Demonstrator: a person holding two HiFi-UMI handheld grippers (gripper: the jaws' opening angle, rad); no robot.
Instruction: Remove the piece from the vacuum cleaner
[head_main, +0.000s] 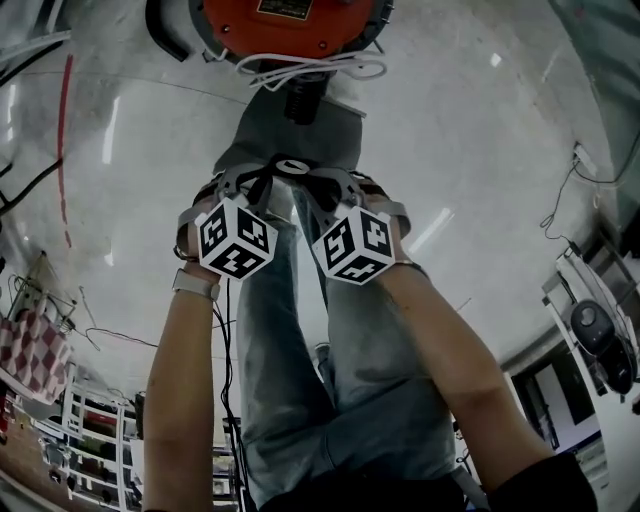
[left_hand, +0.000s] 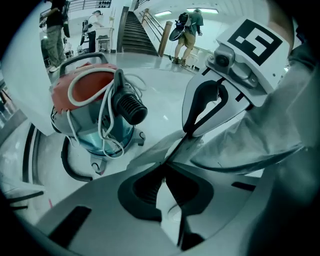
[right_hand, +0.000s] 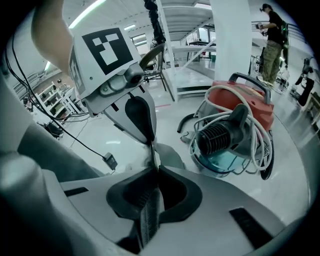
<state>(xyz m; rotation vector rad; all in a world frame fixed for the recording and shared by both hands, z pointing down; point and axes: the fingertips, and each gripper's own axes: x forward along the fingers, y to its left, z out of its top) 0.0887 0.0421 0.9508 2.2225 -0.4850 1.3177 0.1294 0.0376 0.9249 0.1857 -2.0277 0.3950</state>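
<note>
The vacuum cleaner (head_main: 290, 25) stands on the floor at the top of the head view, with a red-orange lid, a white cord (head_main: 320, 68) coiled over it and a black ribbed hose stub (head_main: 303, 100) pointing toward me. The left gripper view shows the vacuum cleaner (left_hand: 92, 117) at left with its hose stub (left_hand: 131, 107); in the right gripper view the vacuum cleaner (right_hand: 237, 127) sits at right with its hose stub (right_hand: 214, 139). My left gripper (head_main: 262, 178) and right gripper (head_main: 318, 180) are held tip to tip short of the stub. Both are shut and hold nothing.
A black hose (left_hand: 70, 167) curls on the floor beside the canister. My jeans-clad legs (head_main: 300, 330) are below the grippers. Cables (right_hand: 85, 145) trail across the floor at left. People (left_hand: 187, 30) stand far off near a staircase (left_hand: 137, 35). Shelving (head_main: 100, 440) lines the lower left.
</note>
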